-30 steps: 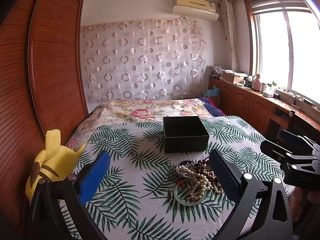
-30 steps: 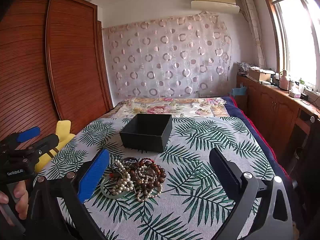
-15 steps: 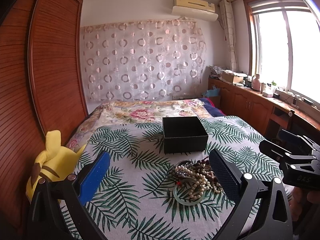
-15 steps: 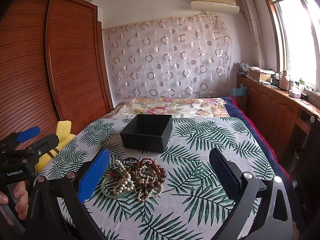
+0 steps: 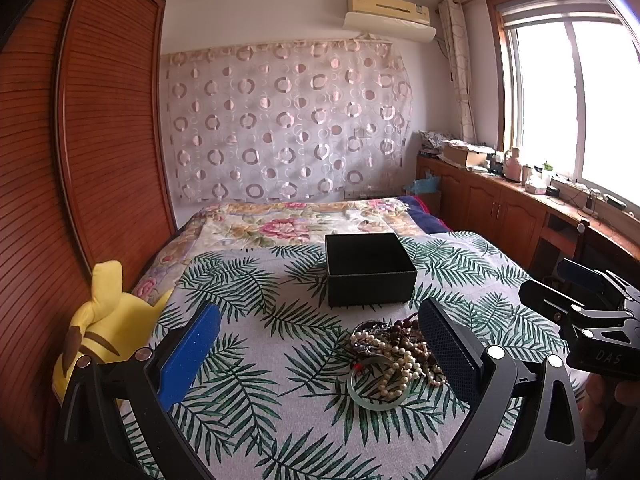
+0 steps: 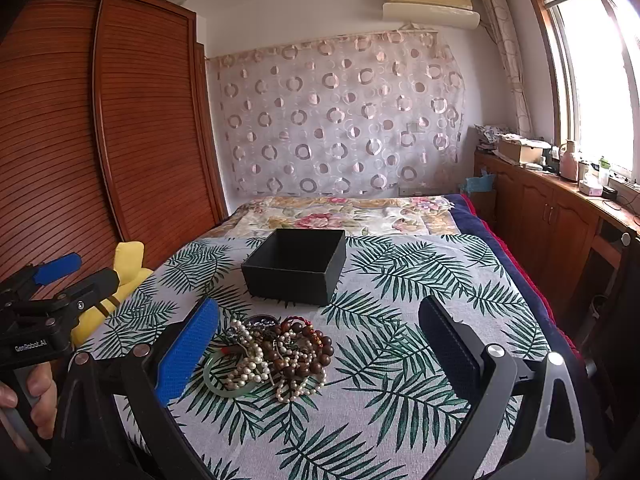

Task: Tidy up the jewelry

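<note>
Almost nothing moved since a moment ago. On the left, yellow toy (image 5: 102, 316) by the wall. Left gripper (image 5: 320, 344) wide apart, holding nothing. Jewelry pile (image 6: 276, 354) untouched on the leafy cloth (image 6: 400, 304), just before the black box (image 6: 296, 266). Right gripper (image 6: 318, 344) wide apart, holding nothing too. Sorting not started yet.

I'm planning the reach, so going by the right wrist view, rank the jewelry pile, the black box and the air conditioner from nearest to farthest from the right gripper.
From the right gripper:
1. Jewelry pile, between the fingers, nearer the left one.
2. Black box, just beyond the pile on the leaf-print cloth.
3. Air conditioner, high on the far wall.
</note>
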A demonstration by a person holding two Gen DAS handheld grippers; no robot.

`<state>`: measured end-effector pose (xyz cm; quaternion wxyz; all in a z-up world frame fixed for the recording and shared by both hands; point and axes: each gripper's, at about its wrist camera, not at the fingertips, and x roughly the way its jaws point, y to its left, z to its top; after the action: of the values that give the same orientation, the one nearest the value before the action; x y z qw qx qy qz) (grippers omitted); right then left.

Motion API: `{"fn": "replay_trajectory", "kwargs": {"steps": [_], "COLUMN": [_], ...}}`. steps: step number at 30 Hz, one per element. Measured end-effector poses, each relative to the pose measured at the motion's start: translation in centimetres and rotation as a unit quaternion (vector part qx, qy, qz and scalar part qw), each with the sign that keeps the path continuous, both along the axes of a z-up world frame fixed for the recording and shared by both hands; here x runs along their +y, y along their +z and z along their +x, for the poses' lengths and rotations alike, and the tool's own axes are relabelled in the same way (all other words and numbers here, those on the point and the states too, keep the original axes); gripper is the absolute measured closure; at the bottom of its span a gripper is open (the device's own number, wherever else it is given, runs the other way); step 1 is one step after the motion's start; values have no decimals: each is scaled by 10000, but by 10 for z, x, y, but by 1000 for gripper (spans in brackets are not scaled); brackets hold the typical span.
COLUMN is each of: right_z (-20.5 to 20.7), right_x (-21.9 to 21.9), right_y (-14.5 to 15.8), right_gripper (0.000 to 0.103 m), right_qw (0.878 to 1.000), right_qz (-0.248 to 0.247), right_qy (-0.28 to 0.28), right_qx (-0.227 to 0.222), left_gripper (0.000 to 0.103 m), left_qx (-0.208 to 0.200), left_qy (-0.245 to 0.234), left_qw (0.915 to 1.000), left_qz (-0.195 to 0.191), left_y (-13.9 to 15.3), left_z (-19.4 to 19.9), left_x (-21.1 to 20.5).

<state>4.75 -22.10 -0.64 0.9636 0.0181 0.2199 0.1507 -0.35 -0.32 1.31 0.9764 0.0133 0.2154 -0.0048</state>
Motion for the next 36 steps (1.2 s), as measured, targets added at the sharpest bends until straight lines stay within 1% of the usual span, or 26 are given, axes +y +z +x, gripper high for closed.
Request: {"fn": "replay_trajectory", "kwargs": {"steps": [7, 9, 15, 17, 19, 20, 22, 25, 27, 29, 31, 34, 36], "right_z": [0, -3, 6, 9, 12, 15, 17, 25, 33, 41, 53, 71, 86], "right_x": [-1, 3, 4, 4, 3, 3, 2, 2, 4, 5, 10, 19, 25], "right_y": [-2, 6, -9, -15, -20, -23, -28, -35, -40, -42, -43, -47, -51], "right_gripper": [2, 2, 2, 4, 13, 15, 23, 33, 46, 53, 58, 61, 62], "right_qw": [10000, 10000, 9996, 9994, 9989, 9987, 9981, 9967, 9951, 9934, 9914, 9872, 9835], "right_qz": [-7, -10, -98, -137, -162, -172, -165, -157, -177, -202, -309, -420, -495], "right_qy": [12, 49, 183, 235, 318, 354, 438, 593, 754, 880, 1023, 1242, 1370], "right_qx": [38, 59, 184, 228, 292, 331, 405, 529, 622, 710, 754, 904, 1072], "left_gripper": [7, 7, 7, 7, 7, 7, 7, 7, 7, 7, 7, 7, 7], "left_qx": [38, 78, 299, 399, 496, 580, 755, 919, 1018, 1100, 1170, 1291, 1392], "left_qy": [-9, -18, -128, -207, -277, -311, -402, -458, -454, -471, -495, -543, -582], "left_qw": [10000, 10000, 9994, 9989, 9983, 9977, 9960, 9943, 9934, 9923, 9914, 9898, 9882], "left_qz": [-32, -47, -85, -126, -162, -185, -253, -284, -286, -313, -312, -270, -266], "left_y": [-3, -7, -23, -30, -38, -43, -52, -64, -71, -77, -81, -91, -98], "left_z": [-3, -2, 7, 11, 16, 19, 25, 30, 33, 37, 40, 46, 50], "left_x": [0, 1, 4, 5, 5, 6, 6, 5, 4, 5, 5, 5, 5]}}
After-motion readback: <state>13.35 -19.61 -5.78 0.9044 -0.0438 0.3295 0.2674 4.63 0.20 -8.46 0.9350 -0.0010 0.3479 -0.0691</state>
